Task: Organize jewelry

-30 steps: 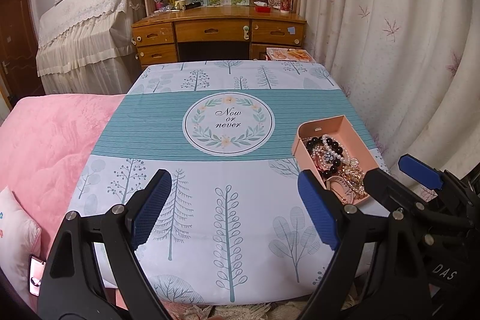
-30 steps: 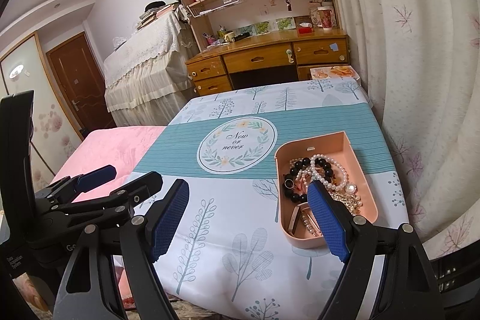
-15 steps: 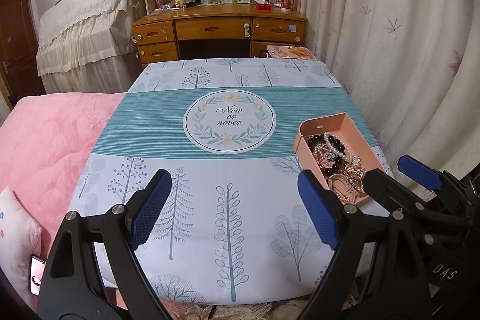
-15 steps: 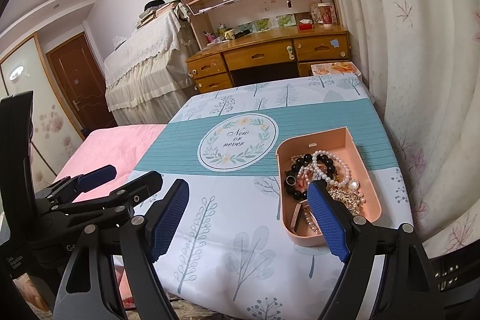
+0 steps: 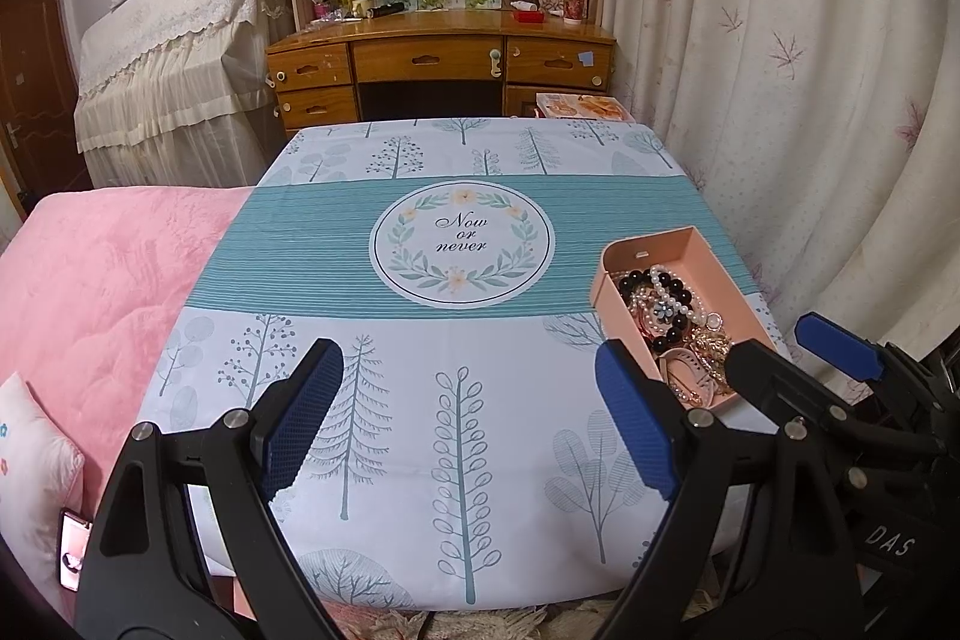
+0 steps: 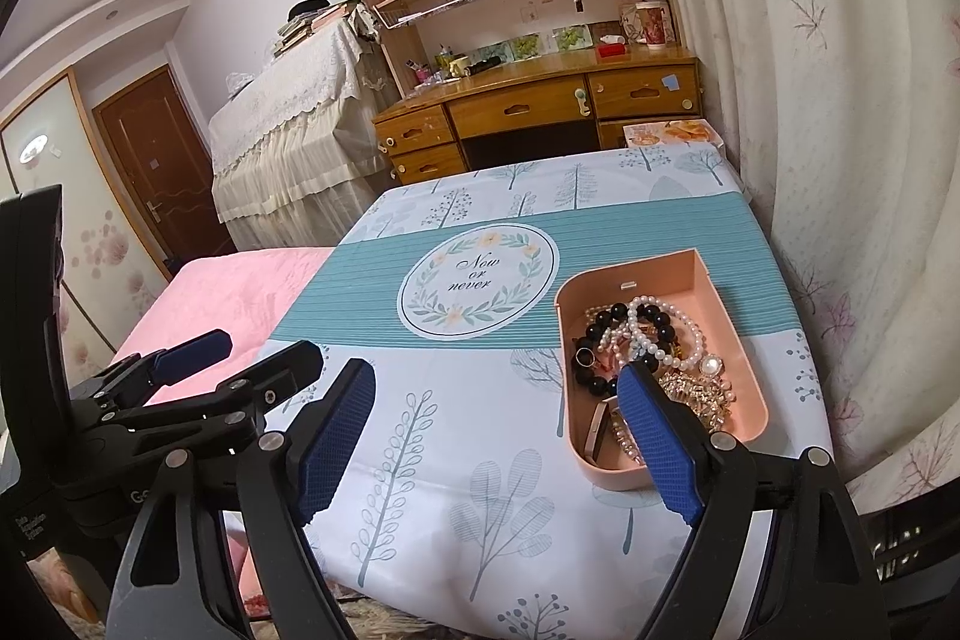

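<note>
A pink tray (image 5: 690, 250) (image 6: 708, 292) sits on the right side of the table. It holds a tangle of jewelry (image 5: 672, 316) (image 6: 648, 346): black bead and white pearl bracelets, gold chains, a bangle. My left gripper (image 5: 468, 418) is open and empty above the table's near edge, left of the tray. My right gripper (image 6: 498, 424) is open and empty, its right finger (image 6: 654, 424) over the tray's near end. The right gripper also shows in the left wrist view (image 5: 798, 358), and the left gripper in the right wrist view (image 6: 234, 364).
The table wears a tree-print cloth (image 5: 456, 340) with a teal band. A pink bed (image 5: 90, 280) lies to the left, a curtain (image 5: 810, 100) to the right, a wooden desk (image 5: 438, 64) with shelves behind.
Both grippers have drifted slightly forward and tilted up a little; the tray sits a bit lower and nearer in both views. Nothing was grasped.
</note>
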`<state>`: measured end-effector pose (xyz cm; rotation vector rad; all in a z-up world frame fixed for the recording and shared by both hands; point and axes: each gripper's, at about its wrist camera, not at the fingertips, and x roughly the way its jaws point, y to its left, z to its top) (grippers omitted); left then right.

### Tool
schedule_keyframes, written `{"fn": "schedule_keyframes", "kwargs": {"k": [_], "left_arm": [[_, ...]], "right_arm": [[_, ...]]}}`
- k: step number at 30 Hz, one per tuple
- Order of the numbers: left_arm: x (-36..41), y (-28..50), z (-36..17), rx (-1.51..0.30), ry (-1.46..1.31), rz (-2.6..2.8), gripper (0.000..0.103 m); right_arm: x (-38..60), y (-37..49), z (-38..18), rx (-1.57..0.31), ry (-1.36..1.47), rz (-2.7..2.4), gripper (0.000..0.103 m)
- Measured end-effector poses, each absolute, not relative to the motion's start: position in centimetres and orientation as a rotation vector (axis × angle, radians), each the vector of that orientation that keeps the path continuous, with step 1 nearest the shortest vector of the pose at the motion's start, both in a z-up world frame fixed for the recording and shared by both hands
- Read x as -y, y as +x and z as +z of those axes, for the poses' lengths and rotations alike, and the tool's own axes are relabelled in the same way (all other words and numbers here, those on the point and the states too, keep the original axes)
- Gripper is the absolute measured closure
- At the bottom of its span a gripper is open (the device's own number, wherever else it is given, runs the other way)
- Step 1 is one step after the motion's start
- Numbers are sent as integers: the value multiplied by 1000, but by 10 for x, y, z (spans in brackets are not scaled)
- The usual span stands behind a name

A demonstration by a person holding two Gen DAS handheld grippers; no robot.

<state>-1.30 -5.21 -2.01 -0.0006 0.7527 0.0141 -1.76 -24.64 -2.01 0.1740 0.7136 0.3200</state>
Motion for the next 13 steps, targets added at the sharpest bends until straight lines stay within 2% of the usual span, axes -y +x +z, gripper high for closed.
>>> {"fn": "schedule_keyframes", "kwargs": {"k": [13], "left_arm": [[47,-14,-30,-775,-8,14,18]], "right_arm": [[241,-17,-28,-728,178,323,18]]}}
